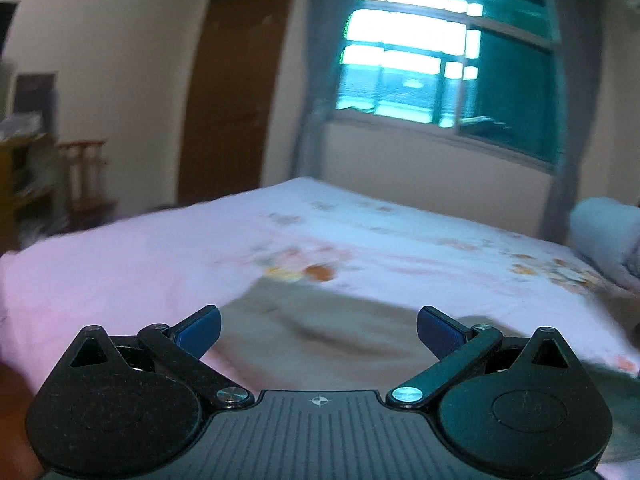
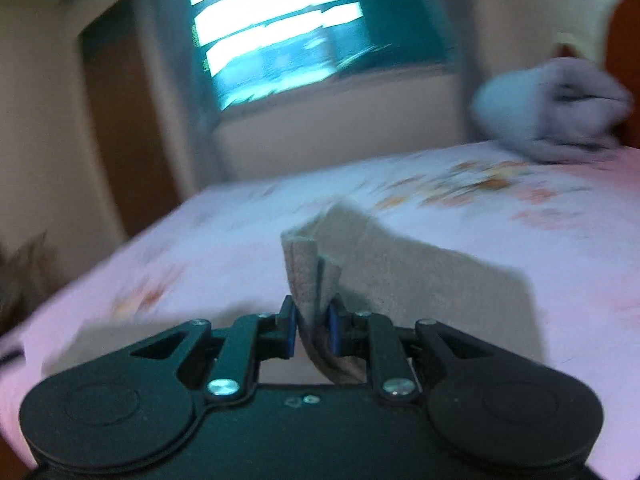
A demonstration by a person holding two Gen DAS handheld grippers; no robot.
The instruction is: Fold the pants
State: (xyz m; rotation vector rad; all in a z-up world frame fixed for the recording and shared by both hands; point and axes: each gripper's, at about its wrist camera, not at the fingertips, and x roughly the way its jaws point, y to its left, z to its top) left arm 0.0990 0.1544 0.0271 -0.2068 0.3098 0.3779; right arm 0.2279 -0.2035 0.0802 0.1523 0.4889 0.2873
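While my right gripper [image 2: 313, 330] pinches the soft tan cloth pants [image 2: 404, 276] on the pink flowery bed sheet [image 1: 120, 264], my left gripper [image 1: 318, 330] gapes wide, holding nothing. I think I must carry this edge toward twelve o'clock next.

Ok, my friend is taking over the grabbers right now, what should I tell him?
Left gripper: open, holding nothing, above the tan pants on the bed.
Right gripper: fingers shut on a bunched edge of the pants, lifted off the pink floral sheet; the rest trails onto the bed.
A grey rolled blanket lies at the far right of the bed.
Done: one edge picked up. How far the folding has got is hard to tell, the pictures are blurred.
Left: probably lay that edge over, then smooth and finish folding.
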